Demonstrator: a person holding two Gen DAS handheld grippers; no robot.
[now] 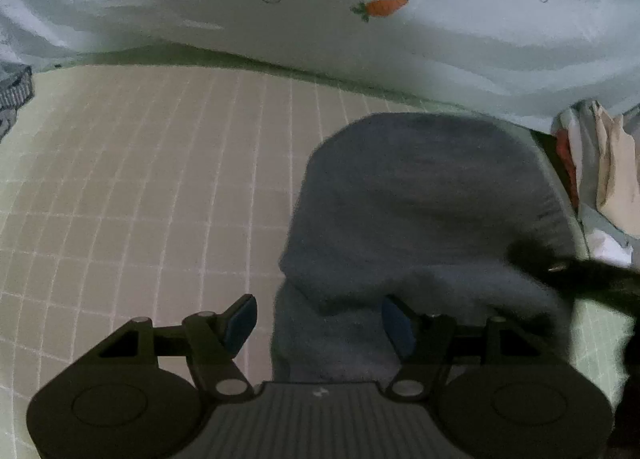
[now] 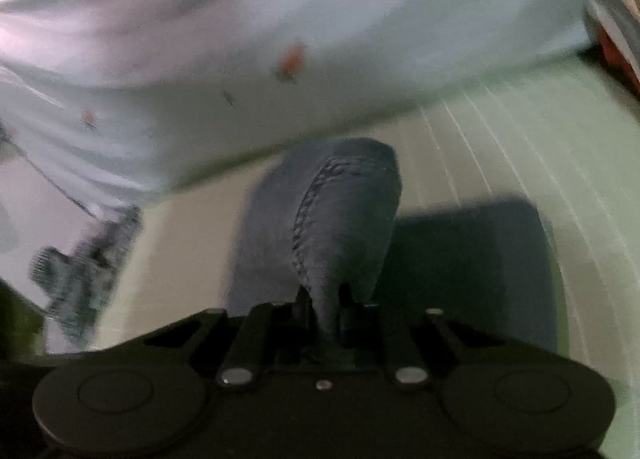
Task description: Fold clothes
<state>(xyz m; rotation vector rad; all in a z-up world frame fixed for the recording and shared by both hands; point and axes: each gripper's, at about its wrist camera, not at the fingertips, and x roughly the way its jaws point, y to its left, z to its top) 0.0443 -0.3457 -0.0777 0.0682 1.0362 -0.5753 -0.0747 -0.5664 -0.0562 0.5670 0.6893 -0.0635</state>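
Left gripper [image 1: 318, 325] was matte black w/ two blue pads [image 1: 242, 325] on short angled fingers, each finger hung from paired linkage bars pinned by silver round-head screws. Two big round black housings sat at the bottom corners, each w/ a faint embossed circle. Between them ran a grey ribbed plate w/ a small white mark near its top edge. Right gripper [image 2: 325, 301] had the same build: black body, twin round housings w/ embossed circles, black link bars, silver screws at the pivots, one small silver screw at centre; pad colour couldn't be made out.
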